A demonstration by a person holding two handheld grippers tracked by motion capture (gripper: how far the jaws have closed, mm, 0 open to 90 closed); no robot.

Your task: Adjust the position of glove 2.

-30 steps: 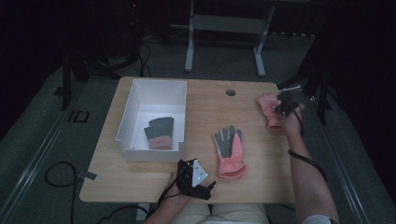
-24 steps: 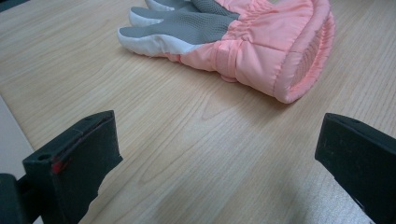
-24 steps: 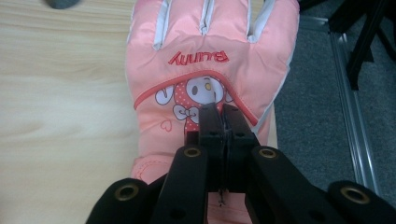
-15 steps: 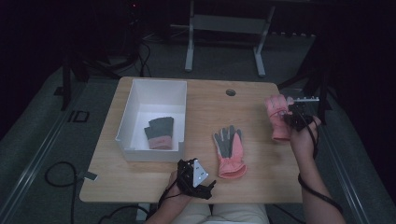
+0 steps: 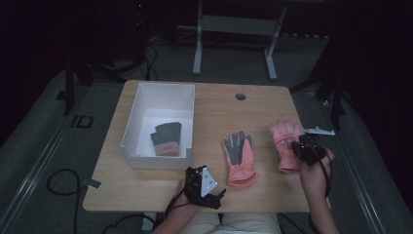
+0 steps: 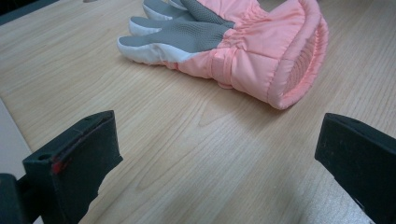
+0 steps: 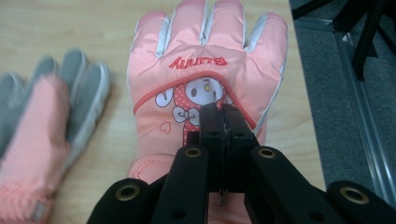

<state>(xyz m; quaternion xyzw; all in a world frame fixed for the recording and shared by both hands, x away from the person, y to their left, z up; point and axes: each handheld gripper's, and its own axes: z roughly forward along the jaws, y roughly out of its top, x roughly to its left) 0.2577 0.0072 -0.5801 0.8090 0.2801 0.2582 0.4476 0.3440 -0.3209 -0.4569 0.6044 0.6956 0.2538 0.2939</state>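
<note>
Two pink padded gloves lie out on the pale wooden table [image 5: 146,190], and the right gripper [image 7: 223,116] has its jaws clenched on a thin pinch of fabric at the back of the pink cartoon-printed winter glove [image 7: 205,79], whose fingers point away beyond the jaw tips. So small a bite of slick fabric could slip free if the glove is lifted or swung, dropping it short of the white rectangular plastic bin [image 5: 131,131], where a grey and pink glove [image 5: 166,138] already lies. The left gripper [image 6: 219,154] rests released, jaws wide apart, with the pink and grey palm-up glove [image 6: 233,46] just ahead of it; a dragged glove could snag that one or shove it aside.
</note>
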